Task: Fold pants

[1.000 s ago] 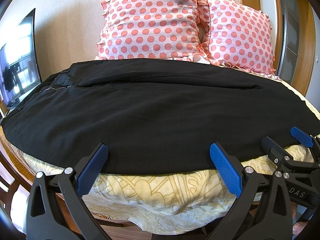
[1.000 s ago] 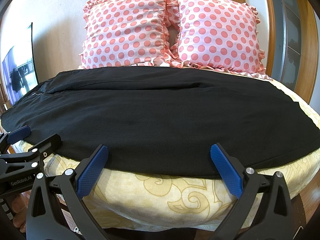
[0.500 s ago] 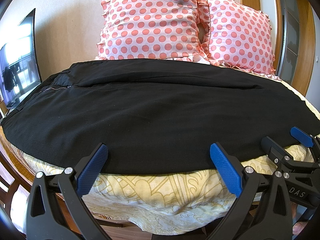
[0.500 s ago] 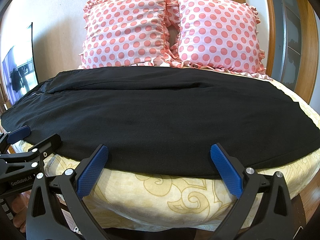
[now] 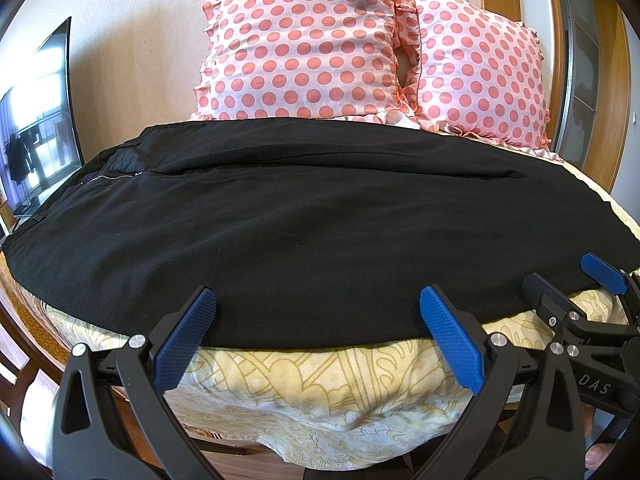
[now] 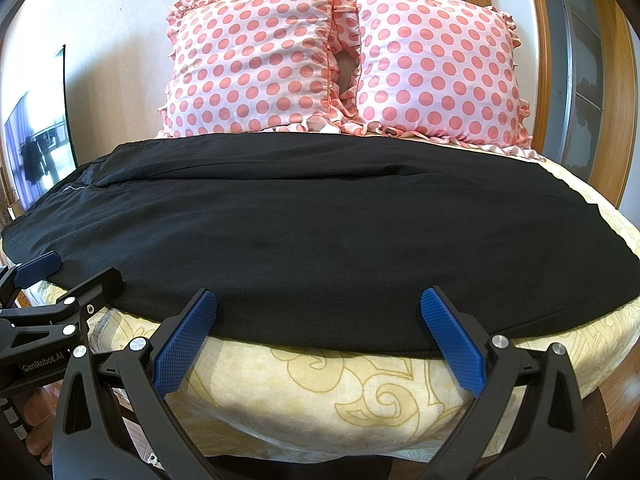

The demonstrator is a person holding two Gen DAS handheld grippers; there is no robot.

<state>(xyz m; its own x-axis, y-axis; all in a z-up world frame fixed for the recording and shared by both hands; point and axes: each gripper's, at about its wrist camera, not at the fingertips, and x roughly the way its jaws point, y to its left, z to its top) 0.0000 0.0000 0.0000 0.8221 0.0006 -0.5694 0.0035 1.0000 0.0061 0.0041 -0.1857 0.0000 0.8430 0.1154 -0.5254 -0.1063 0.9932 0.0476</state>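
Black pants lie spread flat across the bed, waistband and zipper at the left, leg ends at the right; they also show in the right wrist view. My left gripper is open and empty, its blue pads at the pants' near edge. My right gripper is open and empty at the same near edge, further right. The right gripper also shows in the left wrist view, and the left gripper shows in the right wrist view.
The bed has a yellow patterned sheet, seen too in the right wrist view. Two pink polka-dot pillows stand against the wall behind the pants. A TV screen is at the left, a wooden door frame at the right.
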